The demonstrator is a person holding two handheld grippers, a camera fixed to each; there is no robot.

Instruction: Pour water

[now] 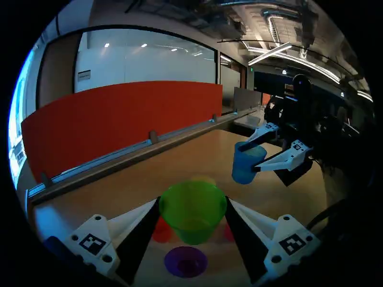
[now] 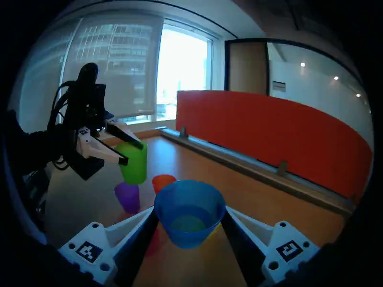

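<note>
Over table (image 1: 143,182), left tool (image 1: 191,204) clamps upright green cup (image 1: 193,217), right tool (image 2: 189,211) upright blue cup (image 2: 189,222)

Wooden table (image 1: 191,158), light brown top. Purple cup (image 2: 127,196) and orange-red cup (image 2: 163,182) stand upright on it, near each other. Red partition panel (image 2: 277,129) runs along one table edge. Bright window (image 2: 184,71) behind. Ceiling strip lights (image 1: 270,52) lit.

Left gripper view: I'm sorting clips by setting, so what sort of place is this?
Most likely an open-plan office: a long wooden desk with an orange divider panel along its far edge, a glass-walled room behind it, and linear ceiling lights overhead.
</note>
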